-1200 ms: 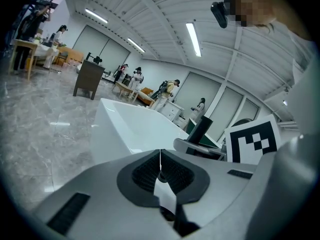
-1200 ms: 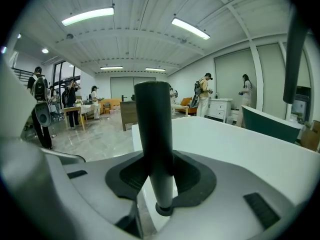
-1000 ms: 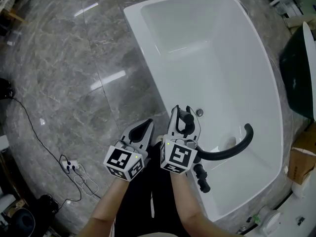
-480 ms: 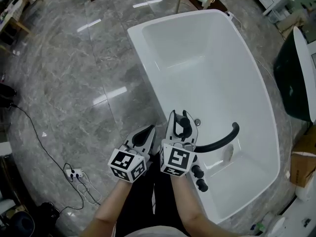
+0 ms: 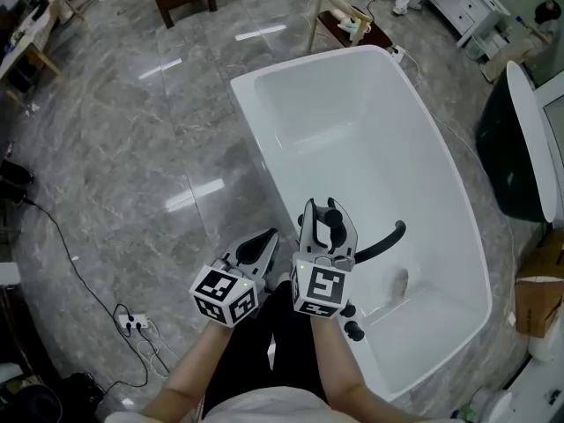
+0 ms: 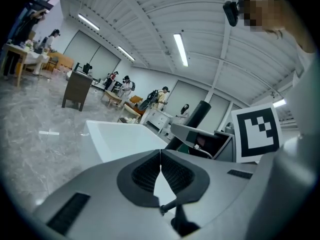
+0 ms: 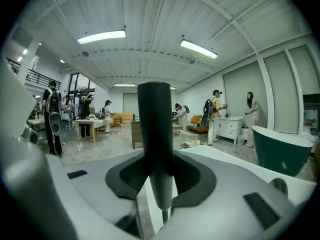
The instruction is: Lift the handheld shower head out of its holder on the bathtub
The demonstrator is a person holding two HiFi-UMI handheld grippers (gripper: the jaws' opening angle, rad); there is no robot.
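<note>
The left tongs (image 5: 262, 241) are closed on nothing, pads meeting, and hang just beside the right tongs (image 5: 326, 214). The right tongs clamp the dark handle of the shower head (image 5: 332, 223), which stands upright between the pads, above the near rim of the bathtub (image 5: 264, 157). The marker cube hides whether its foot has cleared the holder.

To finish the lift well, I would draw the handle straight up along its own line, grip firm and wrist steady so it cannot tip or slide through the pads. The left tongs should stay off to the side. A black curved piece (image 5: 383, 241) reaches out over the basin from below the tongs, hose or spout I cannot tell. If it is hose, it needs slack past the black fittings (image 5: 353, 330) on the rim.

The white bathtub holds nothing I can see, no water, only bare basin. Farther right, a dark green tub (image 5: 511, 148) shows only its outer wall, its contents hidden.
</note>
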